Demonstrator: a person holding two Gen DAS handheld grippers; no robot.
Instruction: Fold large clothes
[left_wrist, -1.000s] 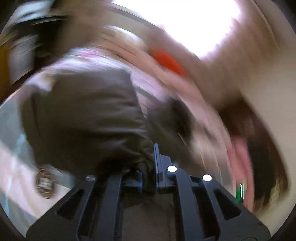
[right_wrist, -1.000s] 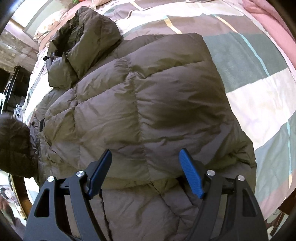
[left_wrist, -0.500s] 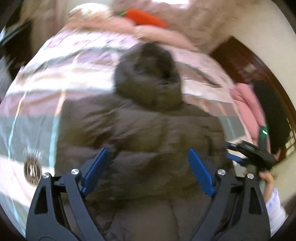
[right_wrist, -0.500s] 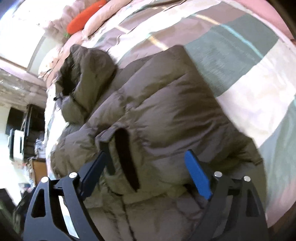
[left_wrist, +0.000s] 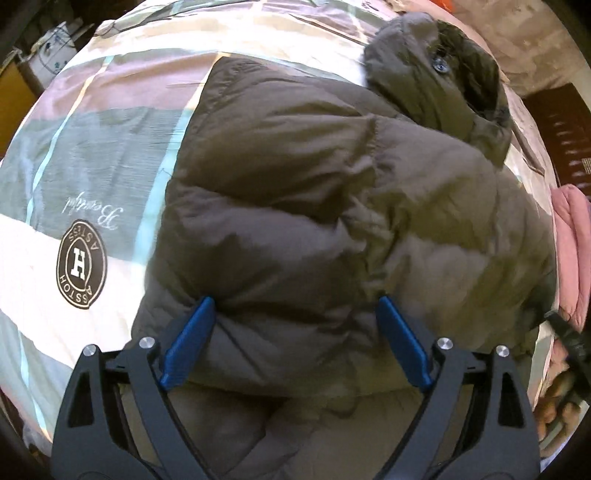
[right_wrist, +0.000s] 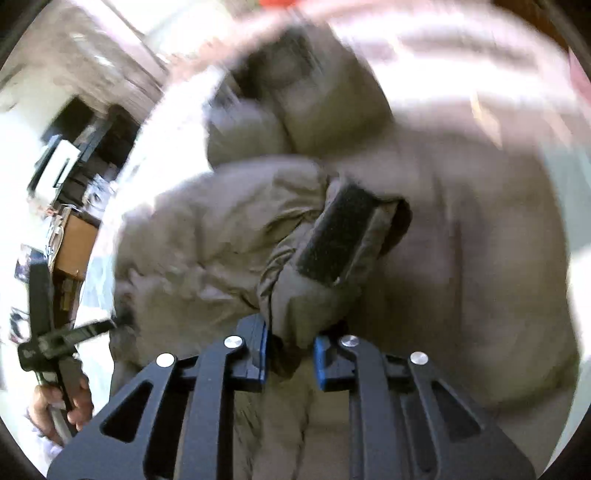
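My right tool (right_wrist: 288, 354) is clamped on the sleeve (right_wrist: 314, 280) of the coat (left_wrist: 332, 221). The cuff (right_wrist: 340, 232) with its dark strip sticks up just past the blue pads. My left tool (left_wrist: 295, 339) is wide apart and holds nothing. Its blue pads rest on the puffy side of the coat, close to the bottom edge.

The coat lies flat on the bed (left_wrist: 92, 147), with its hood (left_wrist: 443, 74) at the far end. One side looks folded in already.

I think my job now is to bring this sleeve across the body of the coat. To do it well, I should keep a firm pinch, because the cloth is smooth and may slip out. I should lift only a little, so the rest of the coat does not get dragged along. My left tool can press down on the body to hold it in place. Then I lay the sleeve flat and straight, with no lumps, and let go only when it rests on the coat. The coat is thick and springy, so it may pop back open.

I see no boxes, bins or baskets near the coat. The right view is blurry, so I cannot tell what is at the side of the room.
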